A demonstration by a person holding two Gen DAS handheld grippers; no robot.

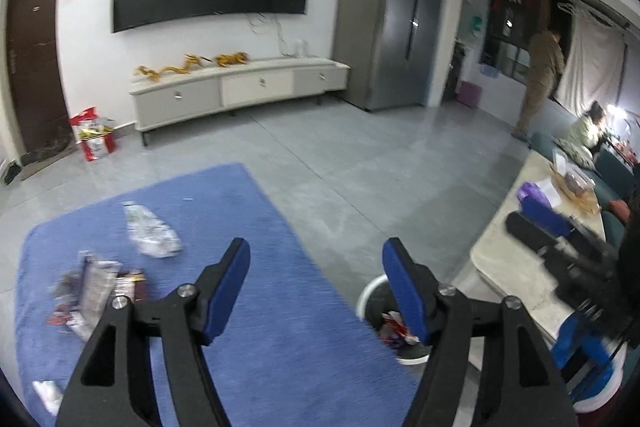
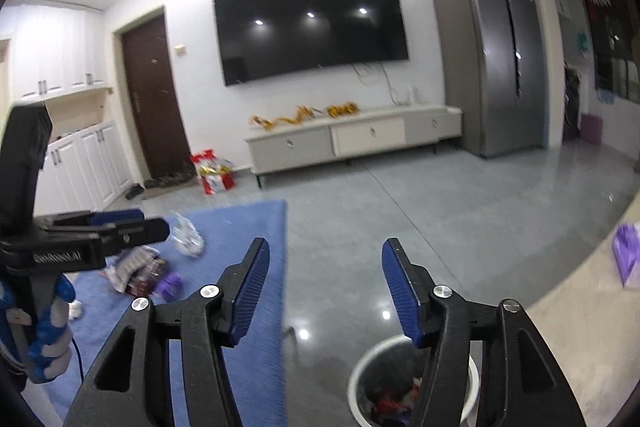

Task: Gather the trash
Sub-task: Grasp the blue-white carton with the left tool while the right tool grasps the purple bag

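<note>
Left gripper: the left gripper (image 1: 316, 259) was held above the blue rug (image 1: 280, 327), fingers spread wide apart and holding nothing; in the right wrist view it appeared side-on at the left edge (image 2: 154, 225), where the gap between its fingers could not be judged.
Right gripper: the right gripper (image 2: 324, 259) was raised over the grey tiled floor (image 2: 460, 219), fingers released and wide apart, nothing between them; in the left wrist view it showed as a blurred dark shape (image 1: 520, 223) over the table.
Trash on rug: a crumpled clear plastic bottle (image 1: 150, 231) lay on the rug, and near it a loose heap of wrappers (image 1: 96, 291); a small white scrap (image 1: 48, 393) lay apart at the rug's near corner. All were motion-blurred.
Trash bin: a white-rimmed waste bin (image 2: 358, 371) stood on the floor just beside the rug's edge, partly hidden behind the right gripper's finger, with red and dark wrappers already inside.
Table: a pale stone-topped table (image 1: 516, 275) stood to the right, carrying a purple bag (image 2: 628, 255).
Surroundings: a wall-mounted television (image 2: 312, 27), a low cabinet (image 2: 352, 143) below it, a grey refrigerator (image 2: 492, 59) and a brown door (image 2: 154, 99) were noted along the far wall.
</note>
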